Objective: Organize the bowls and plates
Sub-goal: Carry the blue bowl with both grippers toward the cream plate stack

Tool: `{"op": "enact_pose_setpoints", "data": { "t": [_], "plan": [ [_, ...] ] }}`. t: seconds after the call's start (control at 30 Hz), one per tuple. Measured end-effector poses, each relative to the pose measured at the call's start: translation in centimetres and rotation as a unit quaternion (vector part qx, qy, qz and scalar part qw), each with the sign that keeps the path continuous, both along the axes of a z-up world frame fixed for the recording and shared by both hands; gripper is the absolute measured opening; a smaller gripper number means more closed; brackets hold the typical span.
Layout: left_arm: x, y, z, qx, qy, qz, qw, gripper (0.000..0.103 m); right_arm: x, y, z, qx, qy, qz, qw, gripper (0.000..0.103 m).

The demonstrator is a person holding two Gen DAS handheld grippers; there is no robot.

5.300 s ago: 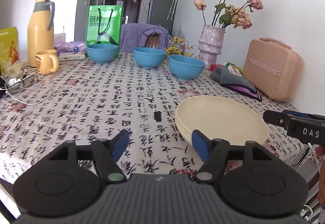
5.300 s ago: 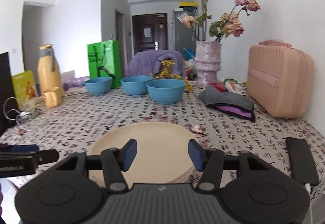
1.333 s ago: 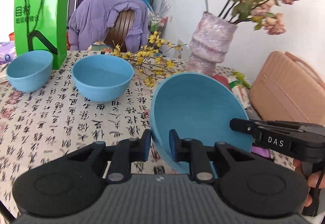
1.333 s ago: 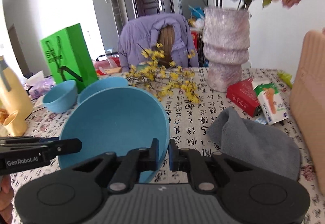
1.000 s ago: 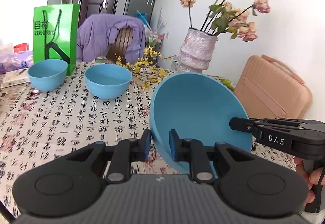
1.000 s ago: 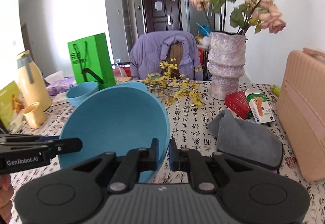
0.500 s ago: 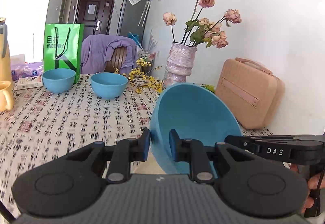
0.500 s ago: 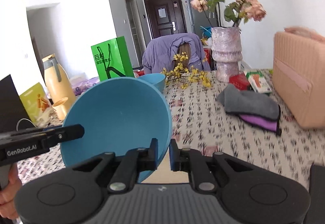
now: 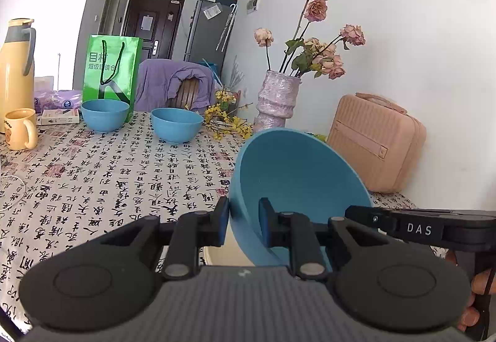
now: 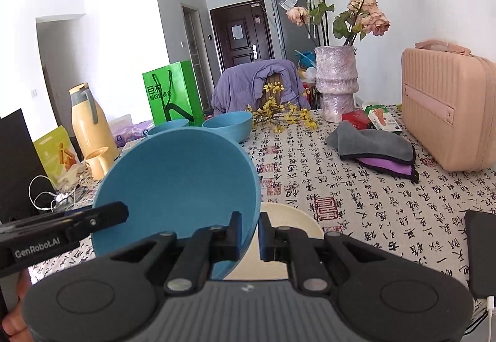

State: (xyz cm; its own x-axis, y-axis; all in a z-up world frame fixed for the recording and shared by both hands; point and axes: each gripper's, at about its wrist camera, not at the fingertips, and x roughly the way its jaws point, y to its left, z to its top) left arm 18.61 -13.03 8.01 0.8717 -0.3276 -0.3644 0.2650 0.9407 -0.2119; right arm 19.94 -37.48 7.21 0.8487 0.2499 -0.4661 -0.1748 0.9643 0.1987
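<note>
Both grippers pinch opposite rims of one blue bowl, held tilted above the stack of cream plates. My left gripper is shut on its left rim. My right gripper is shut on its right rim; the bowl fills the left of the right wrist view. A sliver of the plates shows under the bowl in the left wrist view. Two more blue bowls stand at the far side of the table.
A green bag, yellow thermos and mug stand at the far left. A vase of roses, a pink case, folded cloths and a dark phone lie to the right.
Both grippers have carried the blue bowl back from the far side of the table toward the near edge, over the cream plates. The grip has not changed.
</note>
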Motion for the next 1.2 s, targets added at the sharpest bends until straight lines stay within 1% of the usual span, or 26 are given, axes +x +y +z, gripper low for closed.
{"op": "enact_pose_setpoints", "data": {
  "t": [0.3,0.6,0.73,0.93,1.0,1.03,1.13,1.2],
  "plan": [
    [0.1,2.5,-0.6,-0.012,0.007,0.017,0.9998,0.02,0.6,2.1,0.0,-0.008,0.01,0.014,1.0,0.011],
    [0.8,7.8,-1.7,-0.024,0.031,0.071,0.9967,0.021,3.1,7.7,-0.7,-0.021,0.029,0.06,0.998,0.011],
    [1.3,10.7,-2.2,-0.033,0.046,0.094,0.994,0.026,4.5,10.9,-1.3,-0.02,0.042,0.084,0.995,0.012],
    [1.7,14.2,-2.6,-0.034,0.056,0.114,0.9913,0.028,6.0,14.7,-2.4,-0.021,0.065,0.112,0.991,0.013],
    [2.0,15.2,-2.8,-0.039,0.064,0.115,0.9905,0.032,6.4,15.7,-2.6,-0.021,0.072,0.121,0.99,0.013],
    [2.2,15.6,-3.0,-0.041,0.071,0.118,0.9897,0.035,6.6,16.1,-2.8,-0.02,0.075,0.125,0.989,0.013],
    [2.4,16.0,-3.3,-0.029,0.074,0.126,0.9888,0.036,7.1,17.6,-3.2,-0.023,0.083,0.134,0.987,0.014],
    [2.5,16.5,-3.4,-0.03,0.076,0.124,0.989,0.039,7.3,18.2,-3.3,-0.025,0.087,0.138,0.986,0.014]
  ]
}}
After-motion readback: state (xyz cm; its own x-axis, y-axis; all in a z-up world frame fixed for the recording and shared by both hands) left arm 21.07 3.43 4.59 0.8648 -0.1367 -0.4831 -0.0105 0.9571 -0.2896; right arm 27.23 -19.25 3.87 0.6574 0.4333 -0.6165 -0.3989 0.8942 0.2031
